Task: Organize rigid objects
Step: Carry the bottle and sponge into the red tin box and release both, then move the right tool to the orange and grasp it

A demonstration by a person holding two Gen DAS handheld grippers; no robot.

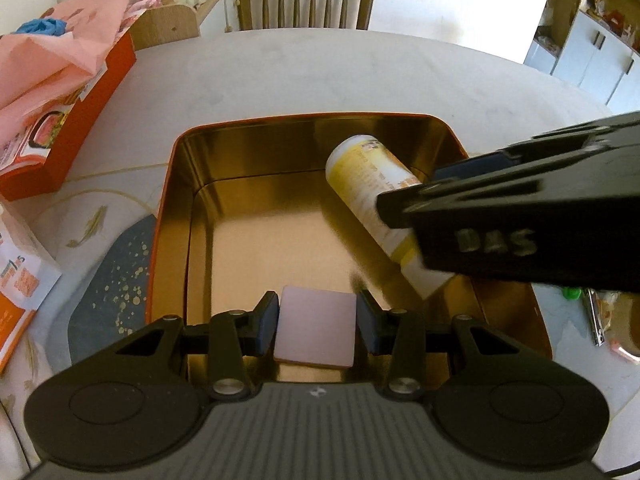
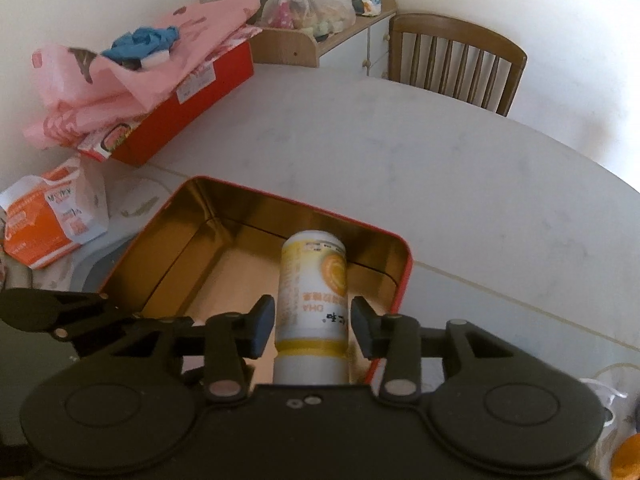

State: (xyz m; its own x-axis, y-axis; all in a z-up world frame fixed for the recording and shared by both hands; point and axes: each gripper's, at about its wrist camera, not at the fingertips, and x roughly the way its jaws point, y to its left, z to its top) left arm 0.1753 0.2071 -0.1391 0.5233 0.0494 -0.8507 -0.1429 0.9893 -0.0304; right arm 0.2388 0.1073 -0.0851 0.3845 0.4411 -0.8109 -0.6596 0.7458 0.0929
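Note:
An open metal tin (image 1: 188, 200) (image 2: 168, 216), orange-red outside and gold inside, sits on the table. My left gripper (image 1: 318, 322) is shut on a small flat pink box (image 1: 316, 326), held low over the tin's near end. My right gripper (image 2: 312, 328) is shut on a white and yellow bottle (image 2: 312, 292) (image 1: 368, 176), which points into the tin's right side, its far end near the tin's back wall. In the left wrist view the right gripper's black body (image 1: 520, 208) covers the bottle's near end.
A red box (image 2: 176, 120) under pink paper (image 2: 132, 76) and an orange and white packet (image 2: 48, 216) lie left of the tin. A dark speckled mat (image 1: 116, 280) lies beside the tin's left wall. A wooden chair (image 1: 306, 0) stands at the table's far edge. Small items (image 1: 600, 312) lie right.

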